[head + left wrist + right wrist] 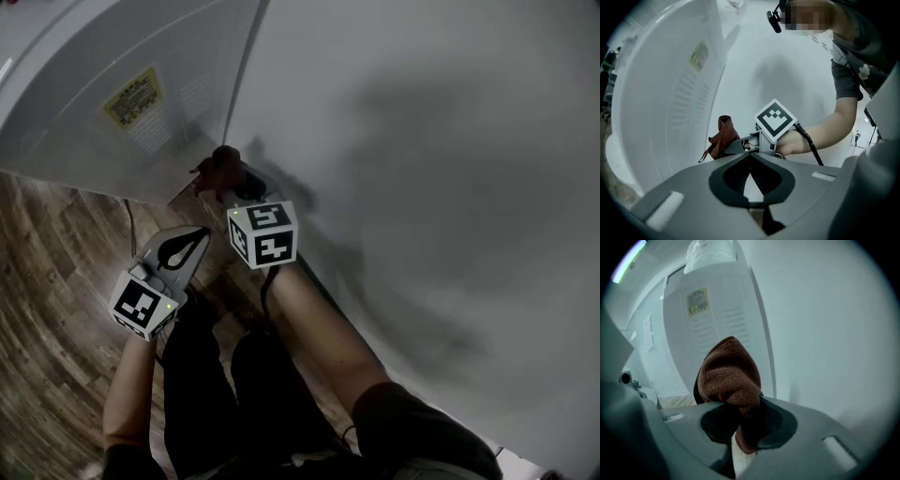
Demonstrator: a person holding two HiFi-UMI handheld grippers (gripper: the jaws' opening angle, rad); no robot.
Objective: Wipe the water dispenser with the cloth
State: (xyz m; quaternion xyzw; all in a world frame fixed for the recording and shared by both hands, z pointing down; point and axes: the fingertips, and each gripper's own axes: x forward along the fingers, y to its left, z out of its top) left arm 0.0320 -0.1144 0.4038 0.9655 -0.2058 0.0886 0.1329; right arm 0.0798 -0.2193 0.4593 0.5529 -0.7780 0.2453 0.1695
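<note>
Cloth: clamped in right gripper, bunched end directed at water dispenser panel, near ahead. Left gripper: closed, empty, farther back.

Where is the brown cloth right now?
The brown cloth is pinched in the right gripper, bunched up above its jaws. In the head view it sits left of centre, close to the edge of the white water dispenser.

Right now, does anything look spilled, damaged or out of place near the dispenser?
Nothing stands out. The right hand-held gripper is shut on the bunched brown cloth beside the white water dispenser; the left hand-held gripper is shut and empty. No spill or damage shows on the dispenser or the wood floor.
</note>
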